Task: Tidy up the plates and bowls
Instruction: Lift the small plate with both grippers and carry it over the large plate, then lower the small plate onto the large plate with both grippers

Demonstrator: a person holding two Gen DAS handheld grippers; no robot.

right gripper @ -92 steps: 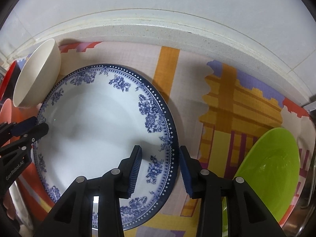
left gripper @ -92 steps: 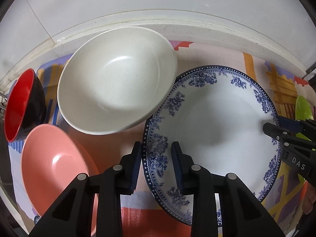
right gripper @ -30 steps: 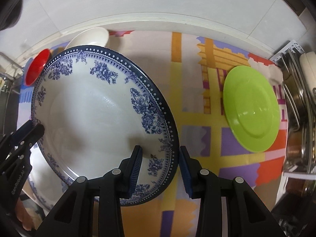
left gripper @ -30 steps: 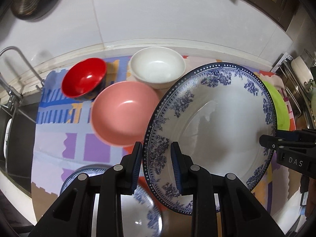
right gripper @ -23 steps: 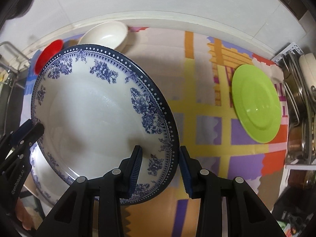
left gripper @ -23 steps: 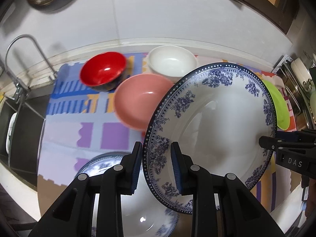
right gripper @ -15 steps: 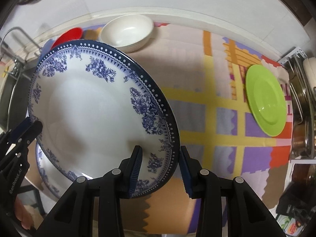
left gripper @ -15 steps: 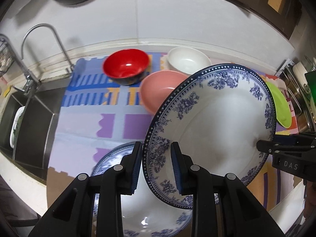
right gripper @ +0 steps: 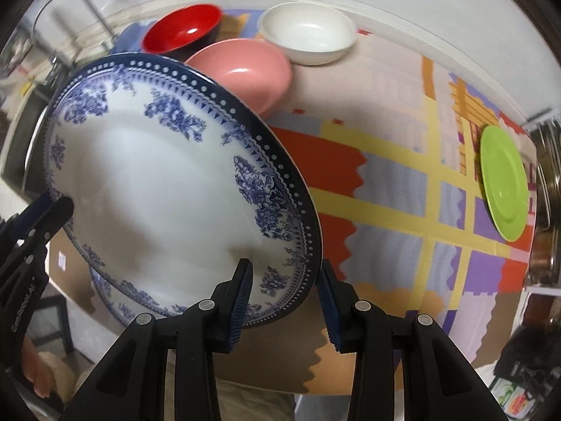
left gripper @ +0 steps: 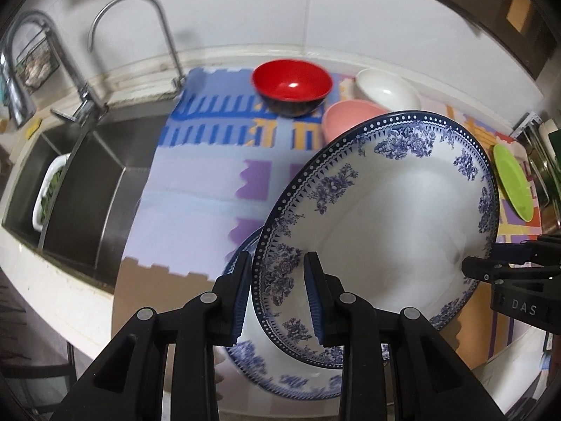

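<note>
Left wrist view, from left to right: the left gripper [left gripper: 278, 298] has its fingers closed on the near rim of the blue-patterned plate [left gripper: 385, 217], which hangs tilted above a matching second plate [left gripper: 252, 358] at the bottom centre, while the right gripper [left gripper: 491, 263] pinches the far rim at the right edge. To stack well, level the plate, centre it over the lower one, and lower both sides evenly before letting go.
</note>
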